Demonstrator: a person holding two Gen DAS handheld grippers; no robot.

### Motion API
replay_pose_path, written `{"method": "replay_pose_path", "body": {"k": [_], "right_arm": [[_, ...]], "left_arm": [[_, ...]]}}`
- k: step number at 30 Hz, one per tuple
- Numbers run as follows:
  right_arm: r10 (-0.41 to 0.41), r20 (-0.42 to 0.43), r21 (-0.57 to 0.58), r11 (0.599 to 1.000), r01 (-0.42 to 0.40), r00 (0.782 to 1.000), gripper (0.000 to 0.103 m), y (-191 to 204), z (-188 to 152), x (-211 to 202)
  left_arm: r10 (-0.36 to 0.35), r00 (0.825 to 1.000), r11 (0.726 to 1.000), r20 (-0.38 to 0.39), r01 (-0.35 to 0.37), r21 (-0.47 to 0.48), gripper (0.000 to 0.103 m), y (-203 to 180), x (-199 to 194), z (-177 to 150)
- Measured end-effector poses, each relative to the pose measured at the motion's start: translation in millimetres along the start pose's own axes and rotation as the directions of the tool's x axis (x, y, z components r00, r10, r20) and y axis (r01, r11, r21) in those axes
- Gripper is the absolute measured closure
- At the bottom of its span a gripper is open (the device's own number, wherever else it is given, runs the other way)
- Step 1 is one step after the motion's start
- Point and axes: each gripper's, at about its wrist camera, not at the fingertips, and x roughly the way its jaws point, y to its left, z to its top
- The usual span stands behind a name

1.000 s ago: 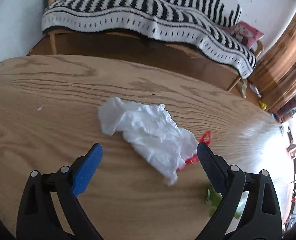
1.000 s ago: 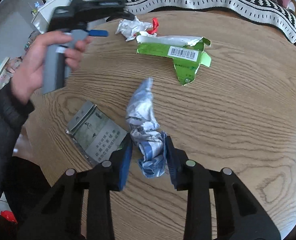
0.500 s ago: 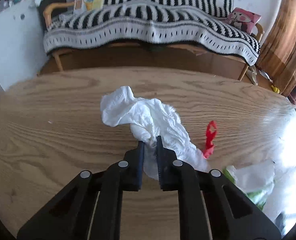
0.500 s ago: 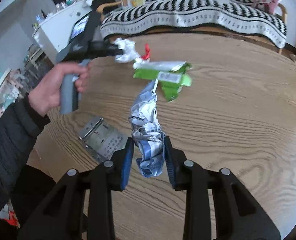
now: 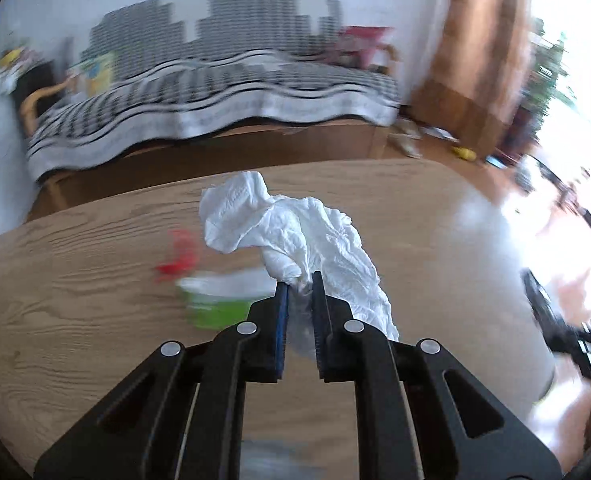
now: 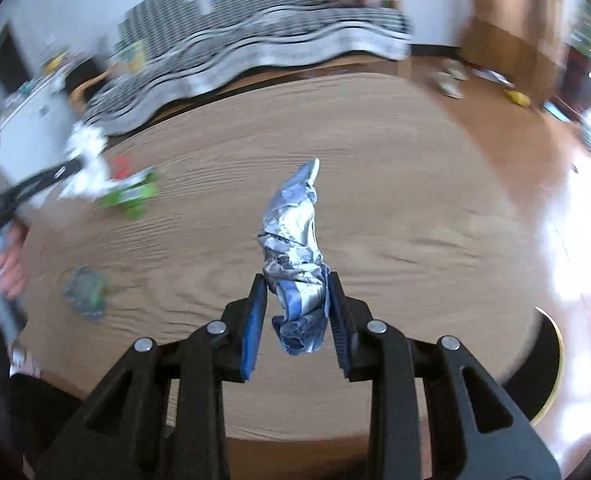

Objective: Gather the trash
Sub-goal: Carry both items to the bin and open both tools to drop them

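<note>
1. Trash is in both of my hands: a white crumpled tissue (image 5: 295, 236) hangs from my left gripper (image 5: 298, 280), and a crushed blue-and-white wrapper (image 6: 295, 264) stands up out of my right gripper (image 6: 295, 284).
2. My left jaws are pressed nearly together, pinching a thin fold of the tissue at its lower edge; most of the sheet billows free above and to the right of the tips.
3. My right jaws sit partly spread around the thicker wrapper, both pads against its sides, with a tail drooping below them.
4. Both pieces look clear of the wooden bench (image 5: 75, 320), so I judge the step in hand to be carrying them off to a bin that I cannot see in either view.
5. To do it well I keep both squeezes firm and steady; the tissue is held by a small pinch, so a sharp swing could tear it or slip it out.
6. I would travel smoothly and keep the two loads apart so the loose tissue does not snag on the other tool.
7. More litter waits on the bench: a green package (image 6: 131, 196), a small red scrap (image 5: 177, 256) beside it, and a grey foil pouch (image 6: 85, 294) nearer the bench's edge, so the job is only partly done.
</note>
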Motion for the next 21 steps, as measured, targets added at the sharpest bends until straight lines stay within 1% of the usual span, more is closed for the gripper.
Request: {"method": "replay_pose_path", "body": {"k": [1,3,4,6,7,9,10,11,12,13,14,17,19,21], "right_arm": [[-0.034,0.006,0.03,0.999,0.034,0.999,0.073,-19.0,-3.8,-4.8],[-0.108,0.013,0.094,0.99,0.106,0.994,0.073,-60.9,-15.6,-18.3],[-0.14,0.012,0.127,0.982,0.137,0.99,0.073,-80.8,-21.7,-24.4],[-0.218,-0.009,0.181,0.96,0.216,0.976,0.072,-115.7,-35.6,-33.8],[-0.238,-0.02,0.213,0.948,0.237,0.971,0.072,-134.1,-43.5,-38.1],[-0.279,-0.046,0.272,0.92,0.281,0.959,0.072,-171.1,-61.6,-45.9],[-0.296,-0.062,0.297,0.906,0.301,0.953,0.072,-187.7,-69.9,-48.6],[-0.299,-0.071,0.318,0.897,0.306,0.952,0.072,-199.2,-76.4,-50.5],[-0.298,-0.09,0.347,0.885,0.311,0.95,0.072,-215.9,-85.7,-51.5],[-0.3,-0.111,0.369,0.873,0.32,0.947,0.072,-229.9,-94.4,-51.1],[-0.3,-0.135,0.386,0.862,0.329,0.944,0.072,-242.5,-102.7,-49.3],[-0.289,-0.182,0.421,0.841,0.34,0.94,0.072,-267.2,-122.8,-45.2],[-0.283,-0.203,0.441,0.828,0.345,0.938,0.072,-279.6,-132.6,-43.9],[-0.275,-0.208,0.452,0.824,0.342,0.939,0.072,-288.3,-134.4,-41.8]], "left_arm": [[-0.023,1.0,1.0,0.001,0.023,0.017,0.093,-16.0,-1.1,-2.4],[-0.108,0.994,0.991,-0.004,0.108,0.082,0.093,-72.6,-4.5,-12.0],[-0.128,0.992,0.986,-0.006,0.127,0.104,0.093,-89.0,-4.8,-14.3],[-0.185,0.983,0.966,-0.009,0.184,0.182,0.093,-142.0,-6.5,-25.3],[-0.209,0.978,0.955,-0.014,0.207,0.212,0.093,-163.9,-6.5,-30.8],[-0.272,0.961,0.923,-0.045,0.274,0.269,0.093,-215.6,-5.8,-43.8],[-0.292,0.955,0.913,-0.055,0.295,0.28,0.093,-231.1,-5.9,-48.7],[-0.332,0.94,0.891,-0.081,0.341,0.299,0.093,-257.0,-5.1,-57.0],[-0.354,0.93,0.876,-0.099,0.367,0.312,0.093,-274.9,-3.5,-62.7],[-0.368,0.924,0.866,-0.109,0.383,0.323,0.093,-288.9,-2.2,-67.4],[-0.385,0.915,0.849,-0.123,0.404,0.341,0.093,-307.6,-1.2,-75.1],[-0.417,0.894,0.817,-0.165,0.448,0.363,0.093,-343.8,5.2,-92.6],[-0.423,0.888,0.804,-0.183,0.46,0.377,0.093,-360.7,9.0,-98.1],[-0.427,0.883,0.795,-0.195,0.469,0.385,0.093,-374.6,12.3,-101.0]]}}
